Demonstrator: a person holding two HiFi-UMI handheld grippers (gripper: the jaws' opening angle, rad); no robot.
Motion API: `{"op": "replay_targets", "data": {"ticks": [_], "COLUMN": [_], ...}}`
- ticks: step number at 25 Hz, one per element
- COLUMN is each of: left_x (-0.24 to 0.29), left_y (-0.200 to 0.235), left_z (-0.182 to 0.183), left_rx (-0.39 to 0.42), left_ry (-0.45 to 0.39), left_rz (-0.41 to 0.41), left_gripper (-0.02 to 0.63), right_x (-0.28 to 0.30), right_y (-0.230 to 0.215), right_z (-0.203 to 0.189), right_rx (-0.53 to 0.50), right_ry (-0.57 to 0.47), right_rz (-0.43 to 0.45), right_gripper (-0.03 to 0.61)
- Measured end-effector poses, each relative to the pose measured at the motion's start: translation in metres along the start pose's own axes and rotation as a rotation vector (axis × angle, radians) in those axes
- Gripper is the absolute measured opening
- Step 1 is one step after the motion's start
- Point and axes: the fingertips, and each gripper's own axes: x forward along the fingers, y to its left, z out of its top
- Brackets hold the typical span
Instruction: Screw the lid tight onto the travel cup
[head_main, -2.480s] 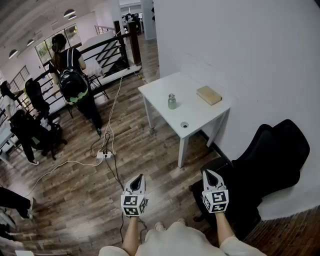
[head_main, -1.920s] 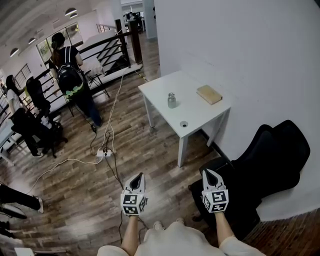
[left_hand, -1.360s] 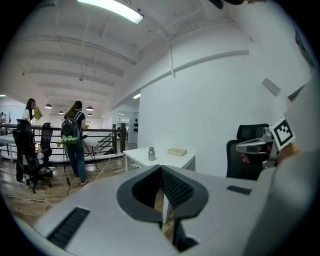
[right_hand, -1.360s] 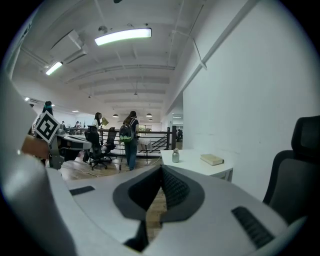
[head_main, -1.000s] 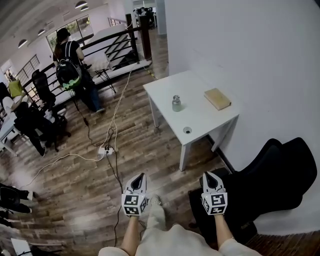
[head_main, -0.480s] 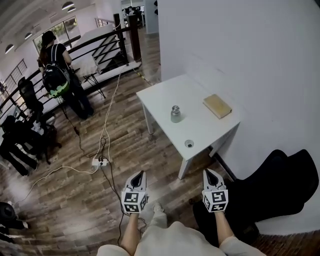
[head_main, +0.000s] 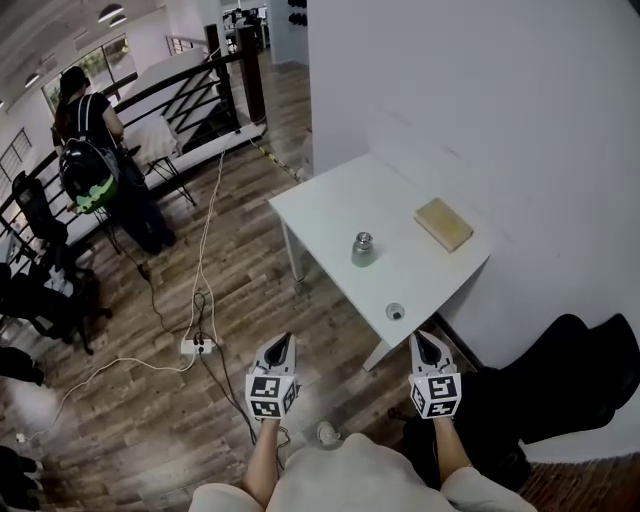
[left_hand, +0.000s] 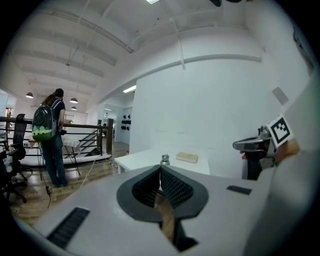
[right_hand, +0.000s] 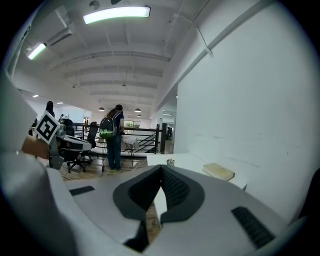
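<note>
2 hand-held grippers, both clenched on nothing: left hand-held gripper (head_main: 284, 341) and right hand-held gripper (head_main: 421, 337) have their jaws pressed tip to tip, held side by side over the wood floor (head_main: 150, 420), short of the worktop (head_main: 330, 205). Neither touches anything on it.

1 black chair (head_main: 560, 375) just right of the right gripper, against the wall.

1 white worktop, set cornerwise to the person, carrying 3 things, all apart:
- 1 lid (head_main: 395, 312), lying flat, close to the near corner.
- 1 cup (head_main: 362, 249), upright, about mid-worktop, a bit towards the near-left edge. Lid is not on it.
- 1 tan block (head_main: 444, 224), flat, by the far-right edge at the wall.

Floor left of the worktop: 1 power strip (head_main: 195, 346) with white cable running off towards the railing (head_main: 190, 85).

Far left: 1 person (head_main: 95, 165) with a backpack, standing at the railing, back to us. More dark chairs at the left edge, count unclear.
</note>
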Motion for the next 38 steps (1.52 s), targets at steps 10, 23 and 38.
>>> {"op": "replay_targets", "data": {"ticks": [10, 23, 38], "left_x": [0.054, 0.143, 0.319], "left_y": [0.032, 0.032, 0.029], "left_z": [-0.001, 0.001, 0.046], "left_rx": [0.000, 0.011, 0.048], "left_ry": [0.018, 0.070, 0.110], "left_rz": [-0.075, -0.108, -0.108], "left_gripper": [0.008, 0.008, 0.008], "right_x": [0.043, 0.124, 0.277], "right_y": [0.007, -0.033, -0.131], "right_z": [-0.003, -0.009, 0.023], "right_rx": [0.008, 0.031, -0.003], "right_ry": [0.041, 0.064, 0.055], "right_rz": [-0.043, -0.011, 0.098], "right_gripper": [-0.002, -0.002, -0.002]}}
